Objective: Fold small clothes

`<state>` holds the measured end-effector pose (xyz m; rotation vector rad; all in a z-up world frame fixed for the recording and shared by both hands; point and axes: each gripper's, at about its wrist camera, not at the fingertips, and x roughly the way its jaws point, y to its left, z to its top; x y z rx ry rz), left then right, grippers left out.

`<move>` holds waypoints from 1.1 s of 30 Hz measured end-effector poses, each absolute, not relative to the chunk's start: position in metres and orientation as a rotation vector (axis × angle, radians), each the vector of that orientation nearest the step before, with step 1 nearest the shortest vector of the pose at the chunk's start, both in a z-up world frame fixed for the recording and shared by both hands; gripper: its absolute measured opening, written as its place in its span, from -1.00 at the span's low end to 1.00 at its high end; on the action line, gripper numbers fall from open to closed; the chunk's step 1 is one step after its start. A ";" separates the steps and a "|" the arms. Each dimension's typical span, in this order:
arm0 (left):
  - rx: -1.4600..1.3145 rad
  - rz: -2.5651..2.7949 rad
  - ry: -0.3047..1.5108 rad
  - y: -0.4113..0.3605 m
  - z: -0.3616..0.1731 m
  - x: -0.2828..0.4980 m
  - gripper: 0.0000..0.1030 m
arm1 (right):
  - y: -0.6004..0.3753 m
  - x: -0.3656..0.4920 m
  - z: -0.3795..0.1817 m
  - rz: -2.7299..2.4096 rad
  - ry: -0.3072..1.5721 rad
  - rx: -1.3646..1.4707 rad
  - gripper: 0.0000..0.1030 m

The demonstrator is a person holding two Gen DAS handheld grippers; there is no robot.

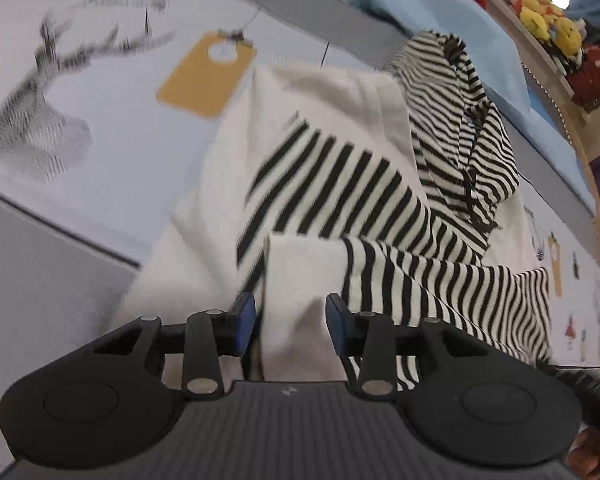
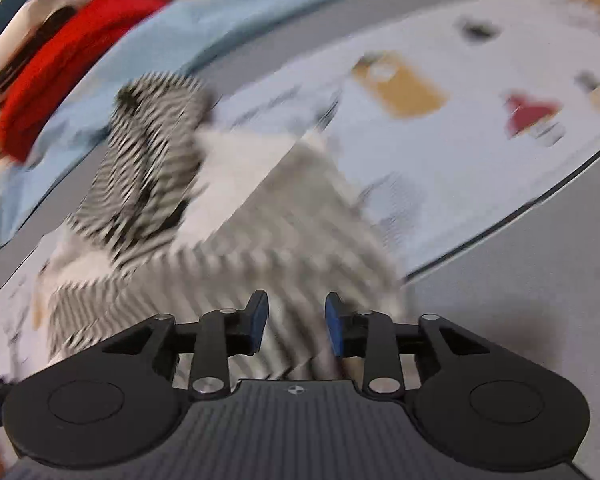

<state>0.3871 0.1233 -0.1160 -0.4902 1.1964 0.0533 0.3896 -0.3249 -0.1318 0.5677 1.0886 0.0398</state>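
A small white and black-striped garment (image 1: 340, 184) lies partly folded on a pale printed cloth (image 1: 100, 92); its striped hood is at the far right. My left gripper (image 1: 291, 320) is open, with a white fold of the garment (image 1: 300, 280) between its blue fingertips. In the right wrist view, which is blurred, the same garment (image 2: 236, 232) lies ahead. My right gripper (image 2: 296, 320) is open over its striped near edge, with fabric between the fingers.
A mustard tag print (image 1: 204, 76) marks the cloth. A light blue sheet (image 1: 440, 12) lies beyond. Plush toys (image 1: 548, 12) sit on a shelf at the far right. A red item (image 2: 60, 68) lies at the far left. A grey surface (image 2: 520, 280) borders the cloth.
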 end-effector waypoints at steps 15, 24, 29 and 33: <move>-0.290 0.028 1.023 0.096 -0.078 0.379 -0.95 | -0.291 0.388 -0.140 0.169 1.164 0.496 -0.01; -0.295 0.185 1.147 0.109 -0.098 0.381 -0.79 | -0.287 0.386 -0.146 0.105 1.191 0.461 -0.01; -0.268 0.063 1.069 0.091 -0.084 0.381 -0.43 | -0.287 0.386 -0.144 0.065 1.180 0.443 -0.02; -0.306 0.026 1.252 0.089 -0.123 0.385 -0.43 | -0.288 0.383 -0.146 0.058 1.179 0.427 -0.02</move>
